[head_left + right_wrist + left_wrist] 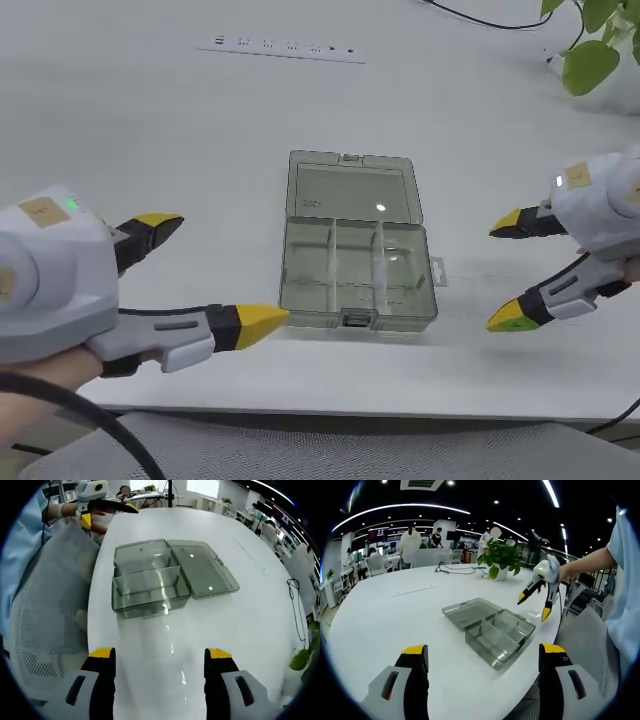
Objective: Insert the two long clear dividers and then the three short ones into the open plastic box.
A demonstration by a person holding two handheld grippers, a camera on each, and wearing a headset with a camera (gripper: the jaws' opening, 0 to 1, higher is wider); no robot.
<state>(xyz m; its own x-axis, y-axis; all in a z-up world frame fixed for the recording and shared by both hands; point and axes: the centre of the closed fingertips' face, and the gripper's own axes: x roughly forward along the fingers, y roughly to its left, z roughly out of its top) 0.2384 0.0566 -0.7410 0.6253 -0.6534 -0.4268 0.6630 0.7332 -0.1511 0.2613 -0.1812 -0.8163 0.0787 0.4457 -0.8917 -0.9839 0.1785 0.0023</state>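
Closest, at the lower left of the head view, the left gripper (222,268) had its jaws wide apart, holding nothing. At the right edge, the right gripper (498,275) was wide and empty too. Between them, touching neither, the open plastic box (320,316) sat on the white table (150,120) with two long dividers (331,265) standing inside.

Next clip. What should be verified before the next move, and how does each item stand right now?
1. Lid of plastic box open: ok.
2. Two long dividers standing in the box: ok.
3. Short dividers seated: not ok, lanes look undivided.
4. Left gripper open, empty: ok.
5. Right gripper open, empty: ok.
6. Three short dividers on hand: cannot tell; a small clear piece lies beside the box.
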